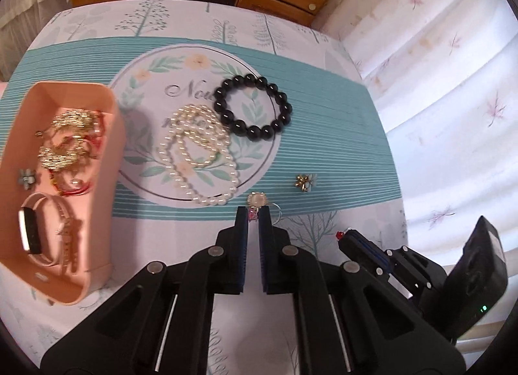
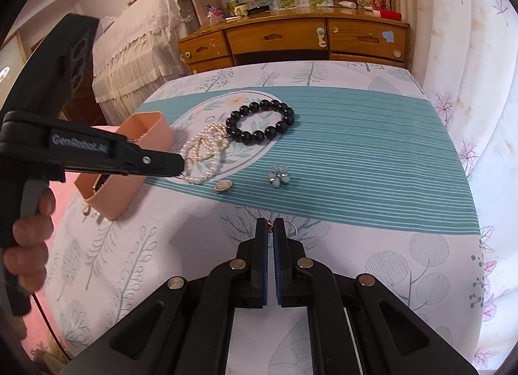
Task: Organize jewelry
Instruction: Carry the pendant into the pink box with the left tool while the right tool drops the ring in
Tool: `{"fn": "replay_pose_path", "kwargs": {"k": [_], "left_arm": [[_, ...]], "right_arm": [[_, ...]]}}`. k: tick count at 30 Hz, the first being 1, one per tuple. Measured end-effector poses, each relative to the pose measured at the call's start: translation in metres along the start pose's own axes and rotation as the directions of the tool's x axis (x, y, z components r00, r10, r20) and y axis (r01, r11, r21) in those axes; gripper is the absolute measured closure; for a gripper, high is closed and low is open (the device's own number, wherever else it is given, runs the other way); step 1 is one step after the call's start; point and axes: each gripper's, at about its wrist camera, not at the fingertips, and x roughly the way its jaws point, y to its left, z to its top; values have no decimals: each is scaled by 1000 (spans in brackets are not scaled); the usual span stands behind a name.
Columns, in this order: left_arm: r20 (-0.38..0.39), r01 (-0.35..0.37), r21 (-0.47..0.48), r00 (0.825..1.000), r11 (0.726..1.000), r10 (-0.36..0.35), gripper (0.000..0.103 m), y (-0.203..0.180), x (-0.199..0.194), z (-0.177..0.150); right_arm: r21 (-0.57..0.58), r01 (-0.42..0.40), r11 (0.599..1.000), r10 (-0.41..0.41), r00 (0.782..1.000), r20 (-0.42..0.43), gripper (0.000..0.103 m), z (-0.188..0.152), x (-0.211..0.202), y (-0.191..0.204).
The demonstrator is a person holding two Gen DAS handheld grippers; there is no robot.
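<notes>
My right gripper (image 2: 270, 229) is pinching a small red earring (image 2: 269, 228); the pink box (image 2: 155, 135) is lying far to its left, nearer my nearly closed left gripper (image 1: 253, 213).

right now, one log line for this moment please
left gripper shut on small pink piece | right gripper shut on small red piece | pink tray part filled | pearls, black bracelet loose on cloth

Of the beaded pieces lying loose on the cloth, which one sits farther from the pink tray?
The black bead bracelet. Its large dark beads form one open ring, right of the pearl strand, which lies heaped in loops nearer the pink tray.
</notes>
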Motion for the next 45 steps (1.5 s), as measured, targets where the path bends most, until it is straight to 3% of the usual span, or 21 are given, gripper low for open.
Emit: {"fn": "replay_pose_path", "kwargs": {"k": [8,14,18,25,36,39,41,42,45], "left_arm": [[57,-41,-40,997,998,43,99,44,-56,-2],[118,-167,-61,978,984,173,99,90,-84,-11],[116,-190,-130,972,973,205,99,126,-88,-12],[119,-173,-188,973,967,197,99,154,-89,-10],[87,-133,-156,985,979,148,99,147,-80,-28],[78,-131,-147,987,980,143,99,144,-78,-33],[73,-132,-144,987,981,143,99,142,-76,-35],[70,-131,-141,987,981,142,99,141,-75,-35],[61,-127,-132,989,983,136,99,136,-72,-37]], "right_arm": [[-29,-96,995,97,995,29,100,24,-19,31],[-81,-208,975,211,977,30,100,63,-18,83],[-112,-274,955,277,961,10,100,99,-3,127],[-54,-378,924,369,920,-133,100,138,48,183],[65,-420,905,418,853,-313,99,115,94,203],[106,-418,902,428,841,-331,94,110,101,199],[129,-424,897,441,834,-332,79,108,102,192],[136,-420,897,441,837,-323,68,108,100,191],[125,-406,905,425,856,-293,66,109,94,183]]}}
